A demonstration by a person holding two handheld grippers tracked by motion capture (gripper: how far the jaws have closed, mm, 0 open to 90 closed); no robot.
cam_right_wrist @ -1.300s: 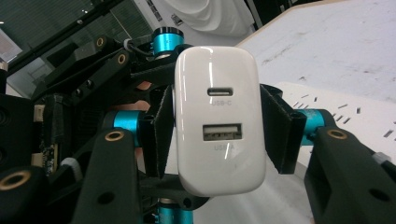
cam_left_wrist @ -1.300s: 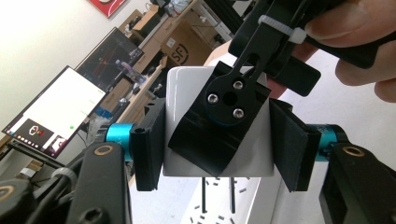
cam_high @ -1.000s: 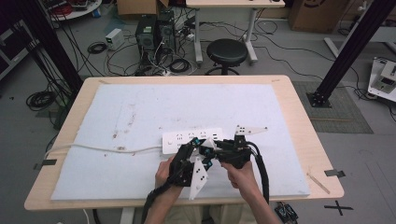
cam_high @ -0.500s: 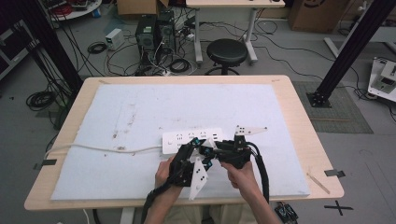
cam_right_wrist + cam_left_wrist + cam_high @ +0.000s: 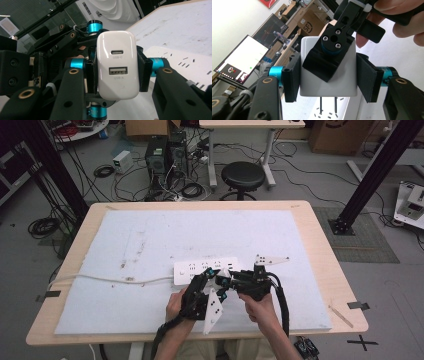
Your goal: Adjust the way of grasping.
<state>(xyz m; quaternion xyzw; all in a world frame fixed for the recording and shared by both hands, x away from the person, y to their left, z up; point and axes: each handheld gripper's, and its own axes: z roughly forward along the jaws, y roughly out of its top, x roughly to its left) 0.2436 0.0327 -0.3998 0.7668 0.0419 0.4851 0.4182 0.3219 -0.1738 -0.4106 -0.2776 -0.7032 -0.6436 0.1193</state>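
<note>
Both tools are pinching the charger (image 5: 118,65) mid-frame: right tool (image 5: 117,72), left tool (image 5: 329,75). Handover step; next, lower prongs into power strip (image 5: 205,269).

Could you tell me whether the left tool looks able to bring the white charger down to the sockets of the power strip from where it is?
Probably yes. The charger sits between the left tool's pads with its prongs pointing down at the power strip just below. The right tool also clamps it, and may need to let go first.
</note>
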